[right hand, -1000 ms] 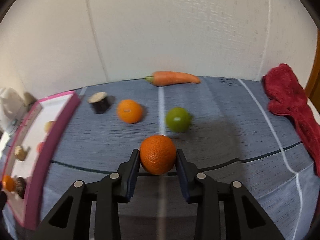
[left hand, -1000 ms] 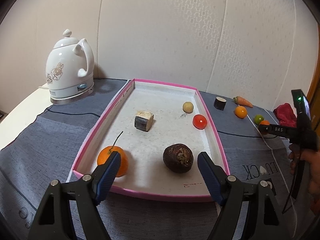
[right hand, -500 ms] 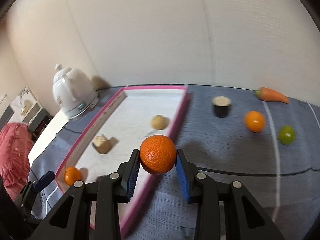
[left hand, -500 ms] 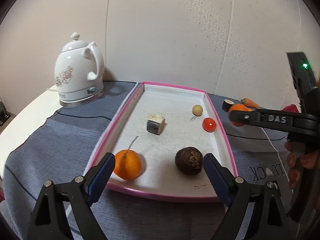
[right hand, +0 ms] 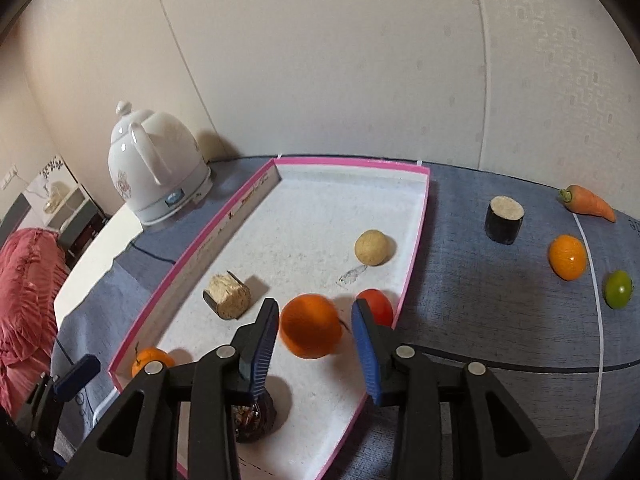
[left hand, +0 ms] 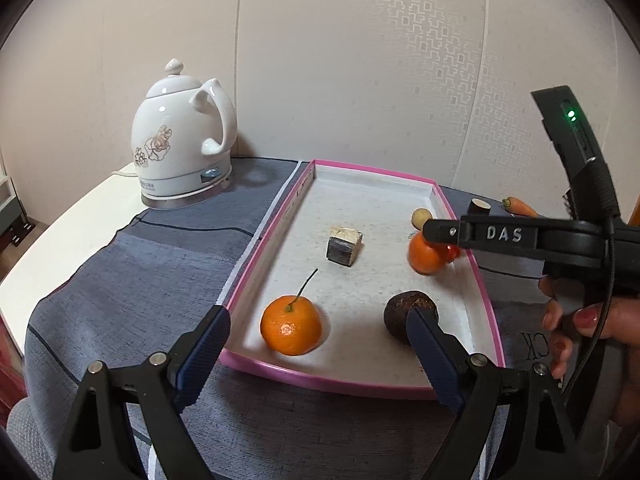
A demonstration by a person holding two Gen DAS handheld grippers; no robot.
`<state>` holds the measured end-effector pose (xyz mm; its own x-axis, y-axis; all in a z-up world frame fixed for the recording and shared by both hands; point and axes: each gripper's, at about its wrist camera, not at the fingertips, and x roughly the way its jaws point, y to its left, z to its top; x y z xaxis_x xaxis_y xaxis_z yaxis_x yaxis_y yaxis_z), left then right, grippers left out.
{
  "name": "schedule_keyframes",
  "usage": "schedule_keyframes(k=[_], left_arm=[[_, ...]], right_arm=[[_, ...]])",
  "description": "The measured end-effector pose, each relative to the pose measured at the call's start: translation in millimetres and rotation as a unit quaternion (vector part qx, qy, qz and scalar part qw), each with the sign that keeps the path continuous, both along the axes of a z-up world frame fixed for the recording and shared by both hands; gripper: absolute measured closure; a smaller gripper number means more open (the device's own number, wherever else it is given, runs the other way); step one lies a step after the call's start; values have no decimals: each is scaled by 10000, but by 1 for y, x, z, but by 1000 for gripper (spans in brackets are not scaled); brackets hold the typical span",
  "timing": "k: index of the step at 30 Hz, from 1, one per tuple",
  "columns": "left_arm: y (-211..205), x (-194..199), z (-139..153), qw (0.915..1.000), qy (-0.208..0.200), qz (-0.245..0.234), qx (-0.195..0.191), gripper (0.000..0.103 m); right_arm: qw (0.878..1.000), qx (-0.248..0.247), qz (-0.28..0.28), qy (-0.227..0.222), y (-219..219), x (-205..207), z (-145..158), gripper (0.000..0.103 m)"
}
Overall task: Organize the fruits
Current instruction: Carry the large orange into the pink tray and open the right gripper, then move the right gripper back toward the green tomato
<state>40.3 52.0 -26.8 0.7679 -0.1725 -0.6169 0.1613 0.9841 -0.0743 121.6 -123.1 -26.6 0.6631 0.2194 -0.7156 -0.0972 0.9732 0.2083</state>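
Grey-clothed counter point(right hand: 480, 320) carrying 1 pink-rimmed tray point(right hand: 416, 240) holding 1 stemmed orange point(left hand: 291, 330), 1 dark fruit point(left hand: 404, 312), 1 cut block point(right hand: 227, 295), 1 beige ball point(right hand: 371, 247), 1 red tomato point(right hand: 378, 306); right gripper point(right hand: 314, 350) fingers opening, blurred orange point(right hand: 311, 331) loose between them over tray; left gripper point(left hand: 316, 356) fingers spread, empty.

A white table point(left hand: 60, 240) draped with a grey-blue cloth point(right hand: 480, 300) carries a pink-rimmed tray point(right hand: 414, 248) at its centre. A white ceramic kettle point(right hand: 152, 172) stands at ten o'clock of the tray. At three o'clock lie a dark cut cylinder point(right hand: 504, 220), a carrot point(right hand: 588, 205), a small orange fruit point(right hand: 567, 257) and a green fruit point(right hand: 618, 289).
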Motion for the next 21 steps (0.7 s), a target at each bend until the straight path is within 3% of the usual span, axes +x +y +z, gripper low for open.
schedule_keyframes(k=[7,21], left_arm=[[-6,-2,-1,10000,31,-73,28,13],[-41,-12,8,9982,-30,-598,9,5]], right_arm=[[9994,78,-203,-284,-15,-20,13,64],[9951,26,-977,-162,-82,-66,9,64]])
